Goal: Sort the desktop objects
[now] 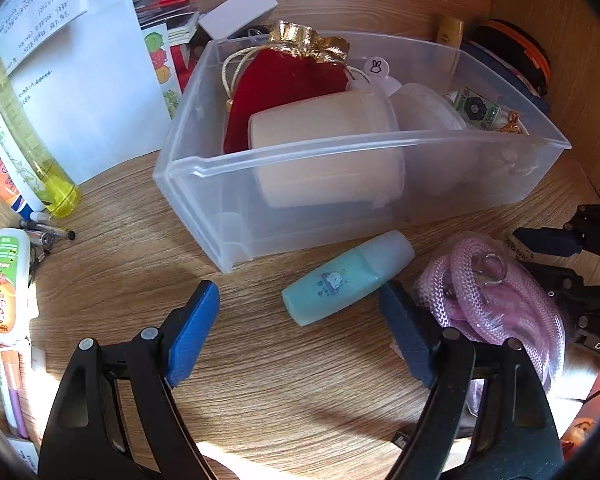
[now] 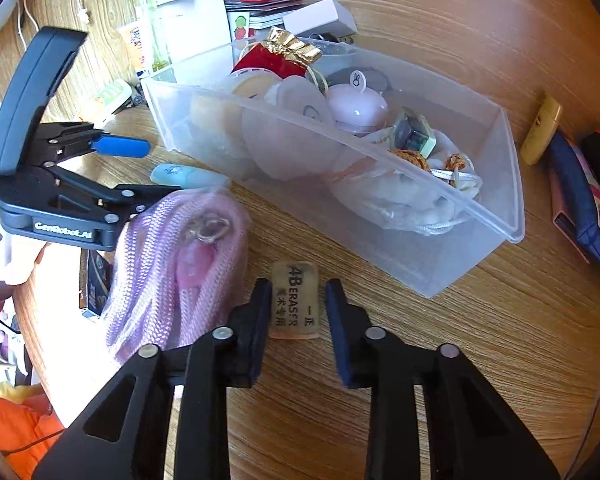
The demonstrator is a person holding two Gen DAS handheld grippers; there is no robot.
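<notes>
Your right gripper point(image 2: 296, 320) straddles the 4B eraser point(image 2: 295, 300), which lies flat on the wooden counter point(image 2: 420, 360) just in front of the near wall of the clear plastic bin point(image 2: 440, 216). The left finger sits against the eraser's edge; a thin gap shows on the right side, so the fingers are narrowed around it but not visibly clamped. Eraser isn't lifted.

Your left gripper point(image 1: 300, 320) hangs released, fingers spread wide over the counter. The small teal bottle point(image 1: 348, 276) lies on its side just beyond the fingertips, near the right finger, cap end toward the bin's front wall. No contact visible.

The pink mesh cord bundle point(image 2: 180, 264) in its clear bag lies between the two grippers, just left of the eraser.

The bin already holds a red velvet pouch point(image 1: 284, 88) with gold trim, a cream jar point(image 1: 324, 148) on its side, a small lilac pot point(image 2: 356, 108), and white cord at the right end.

Bottles and tubes point(image 1: 32, 148) sit far left by the paper.
</notes>
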